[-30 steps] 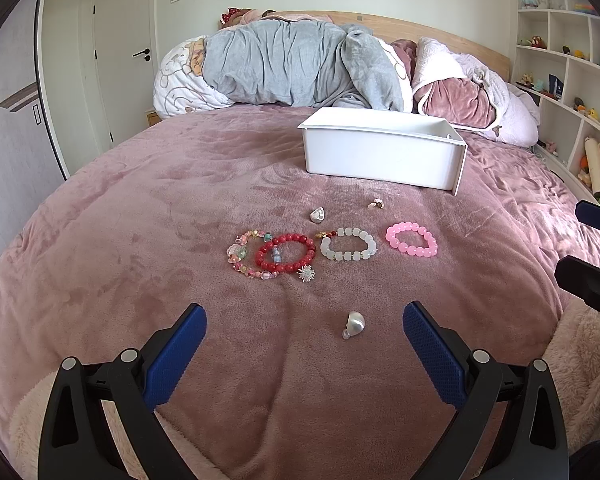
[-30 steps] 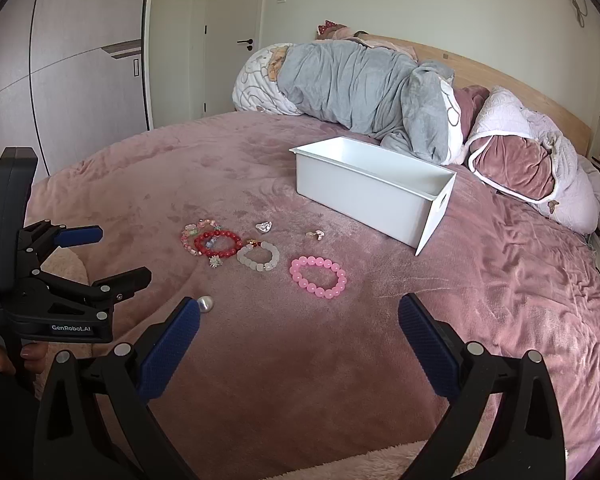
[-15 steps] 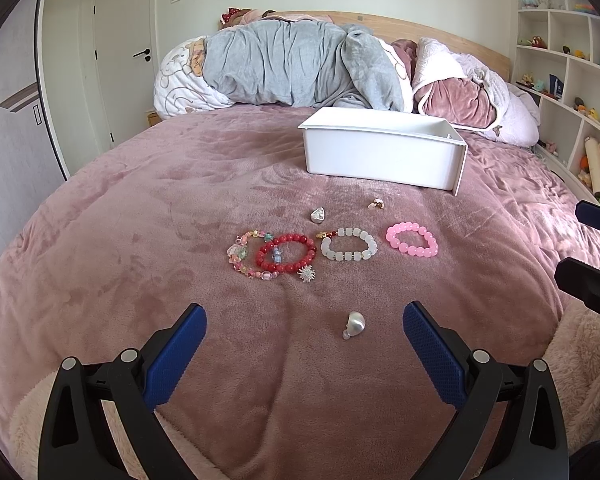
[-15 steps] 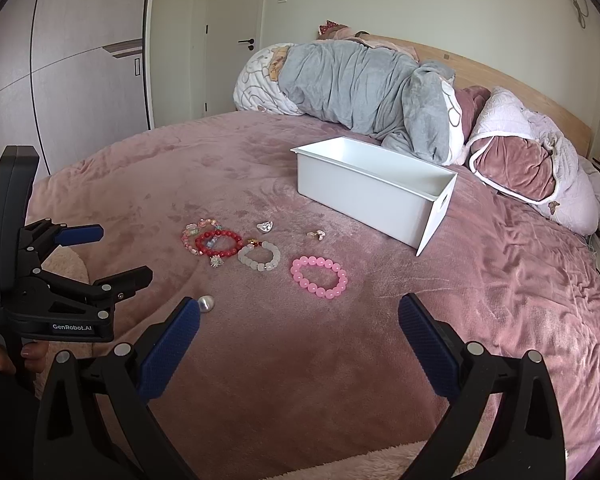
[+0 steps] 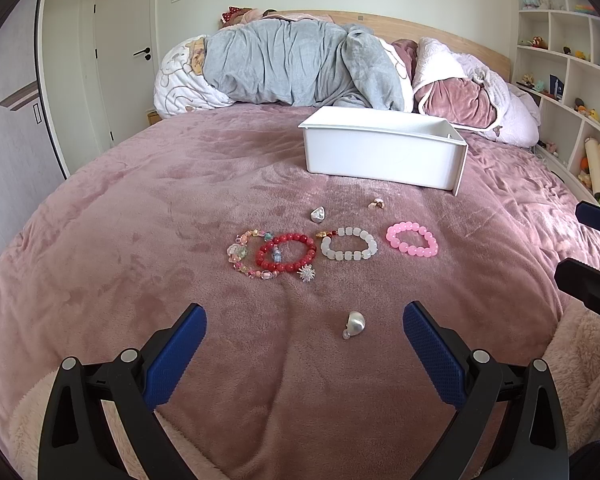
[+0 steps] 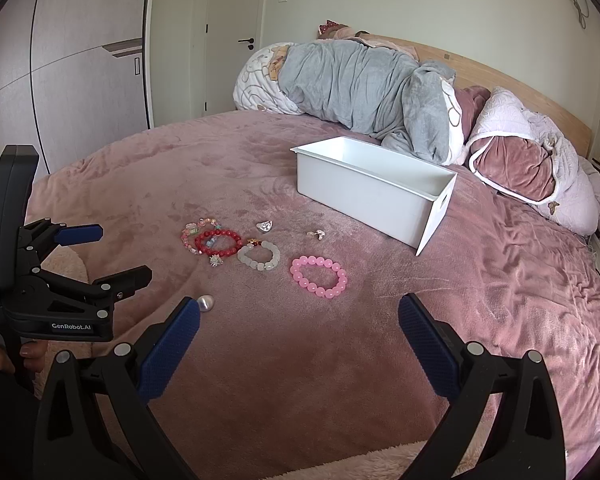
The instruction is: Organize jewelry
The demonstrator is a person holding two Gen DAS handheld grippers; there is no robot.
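- Left wrist view: left gripper (image 5: 304, 326) spread wide, empty, above plush blanket (image 5: 140, 240); nothing picked yet.
- Right gripper (image 6: 299, 330) likewise wide, empty.
- Glossy pearl (image 5: 355, 323) lies nearest, at 12 o'clock; next, I judge, pinch it.
- Beaded bracelets (image 5: 348, 243) beyond; rigid white bin (image 5: 380, 156) farther, apparently empty.

Bracelets (image 5: 348, 243) in a row on the bed (image 5: 140, 220); box (image 5: 384, 152) behind; pendant (image 5: 354, 323) before.

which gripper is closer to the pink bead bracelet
Right. The pink bead bracelet lies just ahead of the open right gripper, slightly left of its centre. The open left gripper sits further left, with the bracelet ahead and off to its right.
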